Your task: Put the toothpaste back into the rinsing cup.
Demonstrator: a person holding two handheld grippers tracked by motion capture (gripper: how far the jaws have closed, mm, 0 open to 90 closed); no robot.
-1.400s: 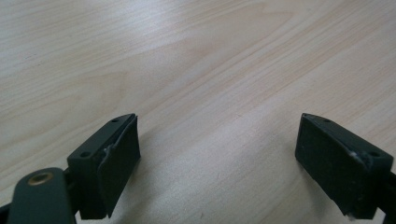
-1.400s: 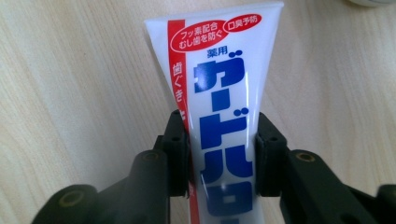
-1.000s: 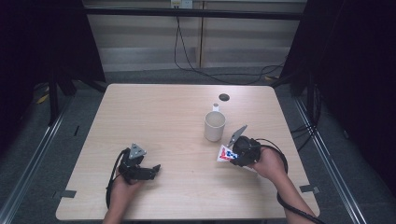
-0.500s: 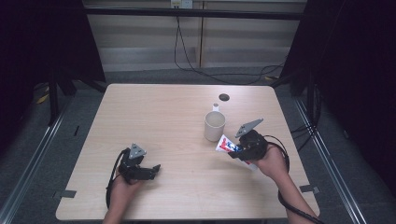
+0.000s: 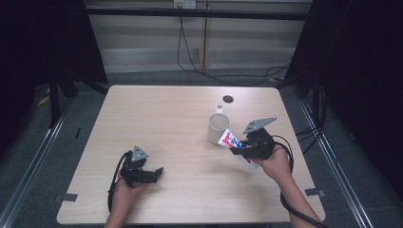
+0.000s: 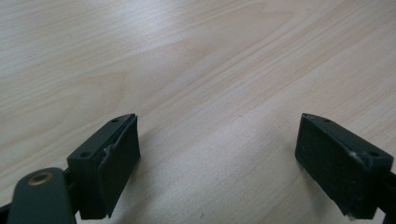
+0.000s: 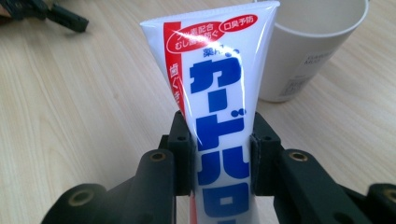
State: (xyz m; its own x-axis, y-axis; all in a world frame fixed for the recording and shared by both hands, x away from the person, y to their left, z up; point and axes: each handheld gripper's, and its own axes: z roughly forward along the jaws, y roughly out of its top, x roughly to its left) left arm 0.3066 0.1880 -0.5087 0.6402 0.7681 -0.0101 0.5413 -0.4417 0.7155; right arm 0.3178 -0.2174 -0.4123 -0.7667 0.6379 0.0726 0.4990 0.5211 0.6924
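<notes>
Two handheld grippers are in use at the wooden table. The right gripper has its jaws pinched on a white toothpaste tube with blue and red print; in the right gripper view the tube is clamped across its width between the two black pads and extends away from them, flat crimped end farthest from the jaws. The tube is held off the tabletop, tilted, its far end just beside a cream cup that stands upright near the middle of the table's right half. In the right gripper view the cup sits just behind and to one side of the tube's end; contact between the two cannot be determined.

The left gripper rests low at the near left of the table, well apart from the tube and cup. Its jaws are spread wide, with bare wood grain between the pads.

A small dark round object lies beyond the cup, toward the far edge.
</notes>
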